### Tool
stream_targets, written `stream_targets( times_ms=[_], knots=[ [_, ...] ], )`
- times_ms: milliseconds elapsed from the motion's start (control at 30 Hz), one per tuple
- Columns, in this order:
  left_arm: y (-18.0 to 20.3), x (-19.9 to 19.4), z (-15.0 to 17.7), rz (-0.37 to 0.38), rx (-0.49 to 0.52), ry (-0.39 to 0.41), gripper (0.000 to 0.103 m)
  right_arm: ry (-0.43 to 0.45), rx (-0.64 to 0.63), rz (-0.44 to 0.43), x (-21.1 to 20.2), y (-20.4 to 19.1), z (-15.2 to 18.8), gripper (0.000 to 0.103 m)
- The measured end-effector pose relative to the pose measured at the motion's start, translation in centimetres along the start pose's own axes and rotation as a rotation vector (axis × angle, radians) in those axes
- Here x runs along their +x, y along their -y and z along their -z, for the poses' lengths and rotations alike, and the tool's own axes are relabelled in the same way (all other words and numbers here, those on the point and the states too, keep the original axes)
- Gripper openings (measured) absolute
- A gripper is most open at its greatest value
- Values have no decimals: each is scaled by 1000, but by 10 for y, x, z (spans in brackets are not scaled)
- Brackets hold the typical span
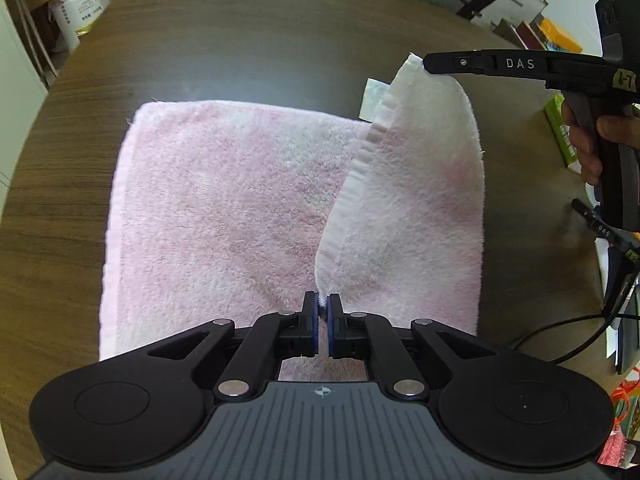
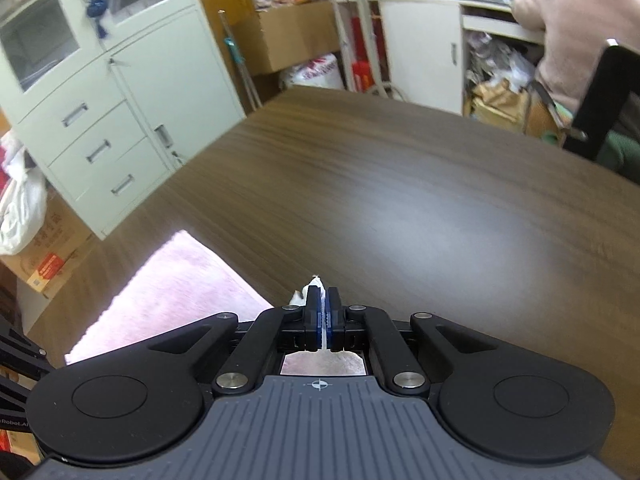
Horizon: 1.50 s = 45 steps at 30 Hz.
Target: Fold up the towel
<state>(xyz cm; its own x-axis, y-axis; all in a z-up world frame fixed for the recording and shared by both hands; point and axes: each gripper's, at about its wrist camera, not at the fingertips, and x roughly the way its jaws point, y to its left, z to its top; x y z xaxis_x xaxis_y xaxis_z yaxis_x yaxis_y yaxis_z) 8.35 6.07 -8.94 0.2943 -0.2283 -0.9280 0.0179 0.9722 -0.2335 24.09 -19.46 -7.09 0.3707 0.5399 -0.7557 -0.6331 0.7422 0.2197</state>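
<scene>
A pink and white towel (image 1: 224,208) lies on the dark wooden table (image 1: 240,40). Its right part is lifted and folded over to the left. My left gripper (image 1: 323,307) is shut on the near corner of the lifted edge. My right gripper shows in the left wrist view (image 1: 425,65), shut on the far corner, held above the table. In the right wrist view my right gripper (image 2: 323,300) is shut on a white towel corner (image 2: 314,282), and the flat part of the towel (image 2: 168,292) lies low on the left.
A white paper (image 1: 374,98) lies behind the towel. A green box (image 1: 560,128) and cables (image 1: 560,344) sit at the table's right edge. Cabinets (image 2: 100,100), boxes, a black chair (image 2: 608,108) and a seated person (image 2: 576,20) surround the table.
</scene>
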Motion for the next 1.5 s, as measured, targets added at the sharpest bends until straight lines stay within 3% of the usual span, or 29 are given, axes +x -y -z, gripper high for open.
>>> stream_targets(
  times_ms=[300,667,1000,1500],
  knots=[
    [-20,-42,26,-49,-80,65,3,6,-97,-83,7,-43,-29,3],
    [-72,-69,64,-117,-240,106,3,-54,-196,-224,78,-117,-68,3],
    [-111,-61,80,-126,-341,92,3,-149,-183,-213,143,-145,-69,3],
    [-125,-44,84,-118,-359,39,4,-214,-152,-169,191,-145,-64,3]
  ],
)
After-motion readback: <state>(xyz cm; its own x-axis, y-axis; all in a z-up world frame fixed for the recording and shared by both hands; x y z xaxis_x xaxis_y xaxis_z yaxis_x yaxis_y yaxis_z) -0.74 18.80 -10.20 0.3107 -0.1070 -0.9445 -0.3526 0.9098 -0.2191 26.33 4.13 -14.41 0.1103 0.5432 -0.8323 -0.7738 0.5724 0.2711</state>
